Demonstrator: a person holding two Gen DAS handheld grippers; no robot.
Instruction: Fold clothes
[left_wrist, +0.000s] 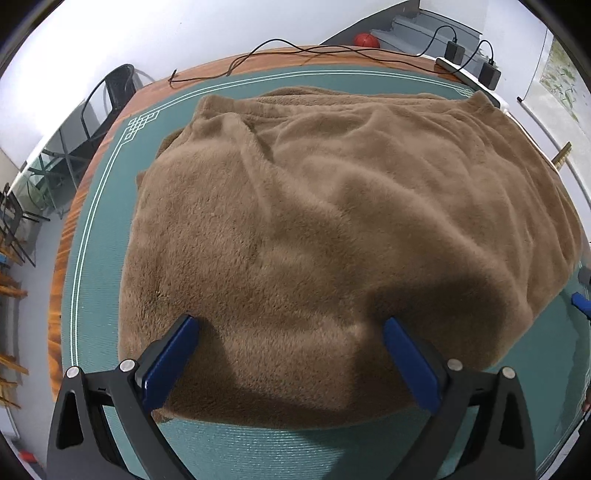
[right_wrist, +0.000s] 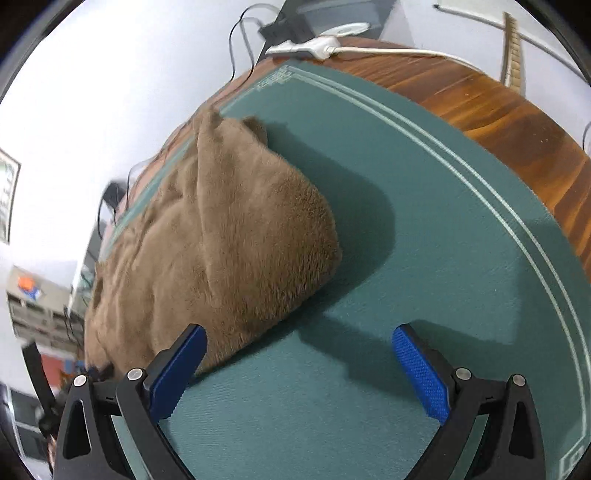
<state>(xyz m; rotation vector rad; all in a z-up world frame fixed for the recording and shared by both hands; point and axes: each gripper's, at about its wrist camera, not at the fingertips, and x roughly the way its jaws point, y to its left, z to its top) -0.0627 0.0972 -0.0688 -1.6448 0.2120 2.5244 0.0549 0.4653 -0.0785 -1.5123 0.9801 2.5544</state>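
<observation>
A brown fleece garment (left_wrist: 332, 229) lies spread in loose folds on a green mat (left_wrist: 92, 221). My left gripper (left_wrist: 290, 328) is open and empty, its blue fingers hovering over the garment's near edge. In the right wrist view the same garment (right_wrist: 221, 240) lies to the left on the mat (right_wrist: 424, 221). My right gripper (right_wrist: 299, 336) is open and empty, just past the garment's right edge, with its left finger (right_wrist: 177, 369) over the cloth and its right finger over bare mat.
The mat lies on a wooden table (right_wrist: 517, 122). Black cables (left_wrist: 295, 51) and chargers (left_wrist: 489, 74) lie along the far edge, with a white power strip (right_wrist: 314, 46). A black chair (left_wrist: 110, 96) stands to the left. A red ball (left_wrist: 365, 40) lies beyond the table.
</observation>
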